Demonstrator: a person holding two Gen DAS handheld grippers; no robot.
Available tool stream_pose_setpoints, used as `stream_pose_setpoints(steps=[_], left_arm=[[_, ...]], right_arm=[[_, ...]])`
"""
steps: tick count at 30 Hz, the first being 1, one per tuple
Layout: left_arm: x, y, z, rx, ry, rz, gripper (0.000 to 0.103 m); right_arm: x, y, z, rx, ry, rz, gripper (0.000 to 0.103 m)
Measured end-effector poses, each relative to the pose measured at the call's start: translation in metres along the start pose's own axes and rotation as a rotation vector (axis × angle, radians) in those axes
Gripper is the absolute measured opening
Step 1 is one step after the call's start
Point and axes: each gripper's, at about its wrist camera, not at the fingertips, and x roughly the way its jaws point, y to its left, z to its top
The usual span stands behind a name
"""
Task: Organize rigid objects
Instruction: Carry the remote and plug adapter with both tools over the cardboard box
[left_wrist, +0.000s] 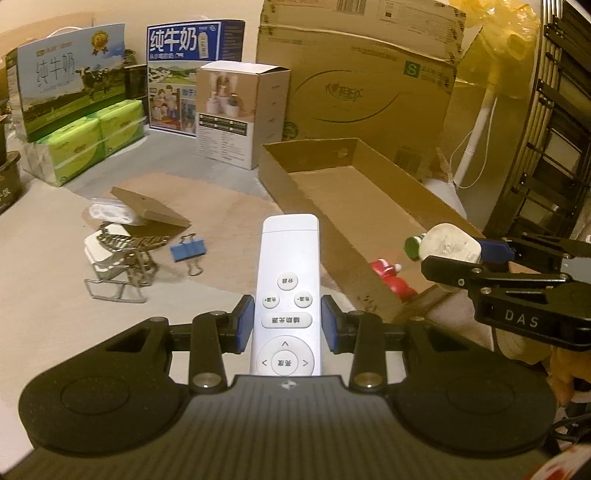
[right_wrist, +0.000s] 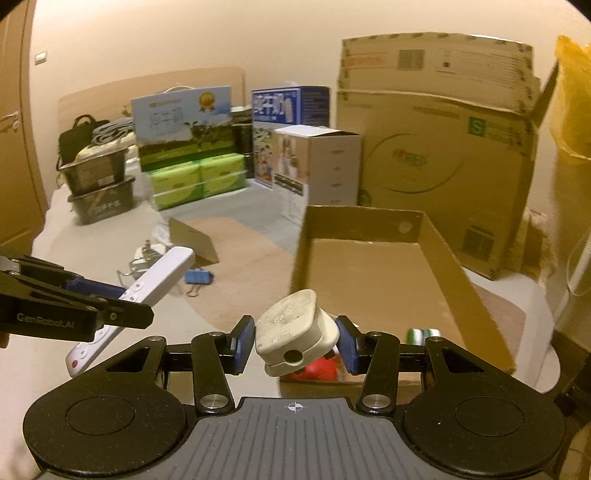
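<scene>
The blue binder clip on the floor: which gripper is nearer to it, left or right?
Left. The left gripper, holding the remote, is just beside the binder clip. The right gripper, holding a white plug, is farther, near the cardboard tray.

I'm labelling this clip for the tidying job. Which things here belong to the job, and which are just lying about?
Job:
- remote in left gripper
- white plug in right gripper
- cardboard tray with red bottle
- binder clip
- metal rack

Lying about:
- milk cartons
- tissue packs
- big carton
- fan stand
</scene>
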Motion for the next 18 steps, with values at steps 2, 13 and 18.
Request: stream_pose_setpoints(steps=[2,13,18], left_arm=[[0.003,-0.005,0.003,0.0,0.002,-0.011,0.035],[0.031,-0.044,0.027,0.027,0.003,-0.078,0.035],[0.047,-0.061,0.041,0.035,0.002,-0.103,0.035]], right_arm=[[-0.001,-0.007,0.0,0.01,0.0,-0.012,0.048],[-0.008,-0.057,0.0,0.05,-0.006,-0.093,0.048],[-0.004,-0.078,0.002,0.054,-0.005,-0.121,0.048]])
